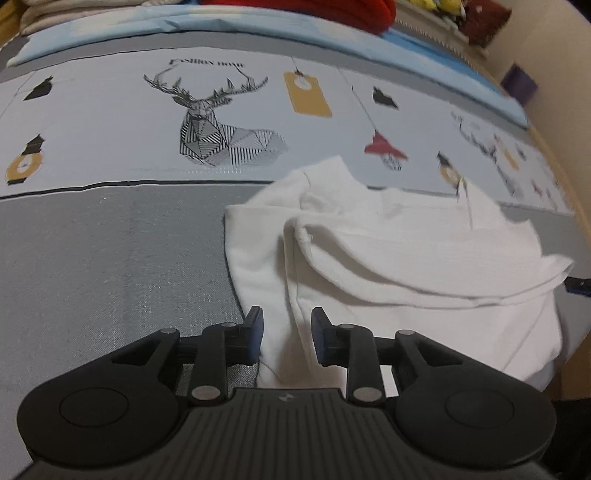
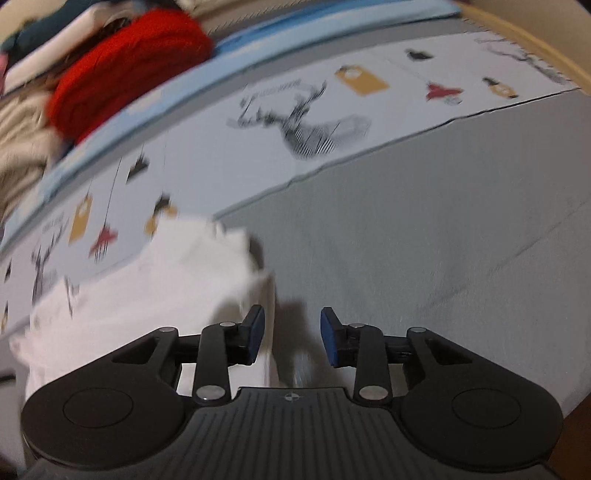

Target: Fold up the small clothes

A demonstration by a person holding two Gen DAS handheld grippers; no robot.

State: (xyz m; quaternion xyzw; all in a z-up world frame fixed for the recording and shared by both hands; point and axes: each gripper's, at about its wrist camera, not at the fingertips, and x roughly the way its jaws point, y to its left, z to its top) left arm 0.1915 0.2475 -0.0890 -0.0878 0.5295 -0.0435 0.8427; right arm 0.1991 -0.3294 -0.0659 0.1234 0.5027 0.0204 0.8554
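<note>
A small white garment lies loosely folded on the bed, with one layer lapped over another and a rumpled edge on the right. My left gripper is open just above its near left part, and white cloth lies under the gap without either pad pressing on it. In the right wrist view the same garment fills the lower left, blurred. My right gripper is open at the garment's right edge. That edge runs up beside the left fingertip; the right fingertip is over bare grey sheet.
The bed cover is grey nearby, with a pale printed band of deer and lamps beyond. A light blue cloth, a red knit item and stacked clothes lie at the far side. A wall and wooden bed edge are on the right.
</note>
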